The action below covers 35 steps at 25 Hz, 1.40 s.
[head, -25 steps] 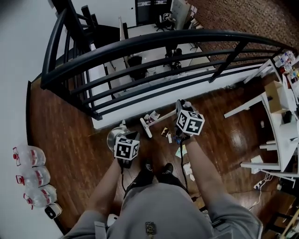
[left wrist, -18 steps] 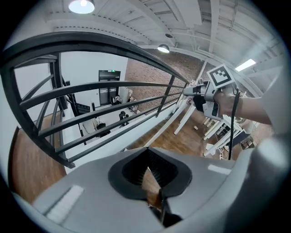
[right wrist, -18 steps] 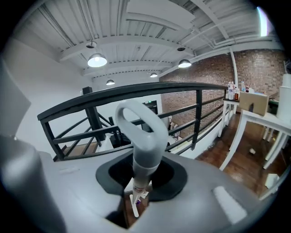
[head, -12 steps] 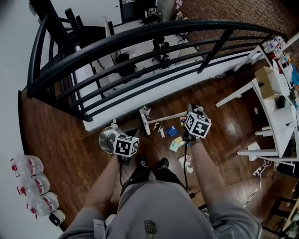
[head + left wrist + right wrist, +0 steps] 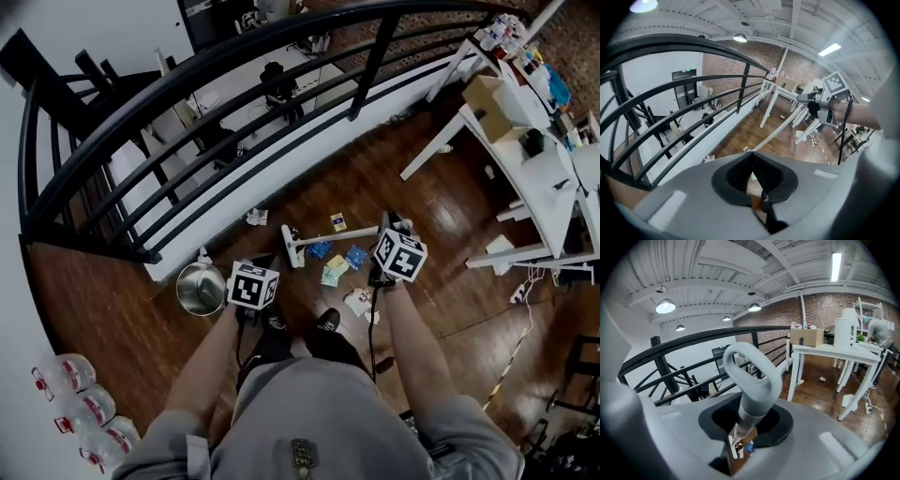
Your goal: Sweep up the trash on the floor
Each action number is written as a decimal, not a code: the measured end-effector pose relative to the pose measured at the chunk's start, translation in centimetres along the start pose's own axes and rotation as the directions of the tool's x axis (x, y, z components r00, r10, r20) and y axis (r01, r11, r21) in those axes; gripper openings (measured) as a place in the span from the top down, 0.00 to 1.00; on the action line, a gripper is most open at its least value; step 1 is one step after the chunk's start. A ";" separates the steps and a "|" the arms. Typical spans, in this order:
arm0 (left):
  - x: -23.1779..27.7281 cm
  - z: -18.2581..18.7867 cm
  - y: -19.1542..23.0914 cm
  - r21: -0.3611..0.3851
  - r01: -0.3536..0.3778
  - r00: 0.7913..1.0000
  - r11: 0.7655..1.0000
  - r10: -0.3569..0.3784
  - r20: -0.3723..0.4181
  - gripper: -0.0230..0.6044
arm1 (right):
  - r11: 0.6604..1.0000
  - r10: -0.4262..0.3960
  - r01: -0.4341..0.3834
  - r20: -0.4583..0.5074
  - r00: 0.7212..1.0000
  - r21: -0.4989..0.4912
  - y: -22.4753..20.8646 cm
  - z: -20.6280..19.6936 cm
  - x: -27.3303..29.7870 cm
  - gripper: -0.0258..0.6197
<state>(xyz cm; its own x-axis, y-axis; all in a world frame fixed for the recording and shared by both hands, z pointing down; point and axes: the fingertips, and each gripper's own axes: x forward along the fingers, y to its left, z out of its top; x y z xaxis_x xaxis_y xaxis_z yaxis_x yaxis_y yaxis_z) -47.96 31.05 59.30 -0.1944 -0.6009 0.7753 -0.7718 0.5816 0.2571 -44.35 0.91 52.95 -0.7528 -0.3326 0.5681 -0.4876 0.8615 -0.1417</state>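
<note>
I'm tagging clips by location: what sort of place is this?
Probably a mezzanine in a loft-style office or workshop: a black railing overlooks desks and office chairs on a lower floor, beside white tables and a brick wall.

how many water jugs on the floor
3 water jugs in a row along the wall, head view's lower left: farthest, middle, nearest. Others may lie past the frame edge.

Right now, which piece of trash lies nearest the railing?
The crumpled white paper, alone to the left of the broom head; the coloured scraps cluster on its other side, along the handle.
</note>
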 end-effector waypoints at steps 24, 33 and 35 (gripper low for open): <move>7.2 1.1 -14.6 0.070 0.075 0.997 0.995 -0.074 -0.019 0.95 | 0.961 0.223 -0.219 -0.004 0.975 0.168 -7.1 0.3 -5.2 0.86; 8.2 2.5 -11.4 0.025 0.114 0.992 0.993 -0.115 0.053 0.90 | 0.927 0.373 -0.372 -0.030 0.927 0.044 3.5 4.6 -5.9 0.86; 8.3 3.2 -10.6 0.028 0.125 0.989 0.992 -0.127 0.082 0.79 | 0.916 0.400 -0.400 -0.037 0.916 0.028 6.1 5.6 -6.2 0.86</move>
<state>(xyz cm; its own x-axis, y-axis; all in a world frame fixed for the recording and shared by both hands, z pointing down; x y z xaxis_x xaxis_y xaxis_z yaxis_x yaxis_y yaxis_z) -43.36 18.11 61.18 -0.1442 -0.7128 0.6864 -0.8066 0.4865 0.3357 -45.13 6.09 44.06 -0.8679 0.0548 0.4936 -0.1583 0.9115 -0.3795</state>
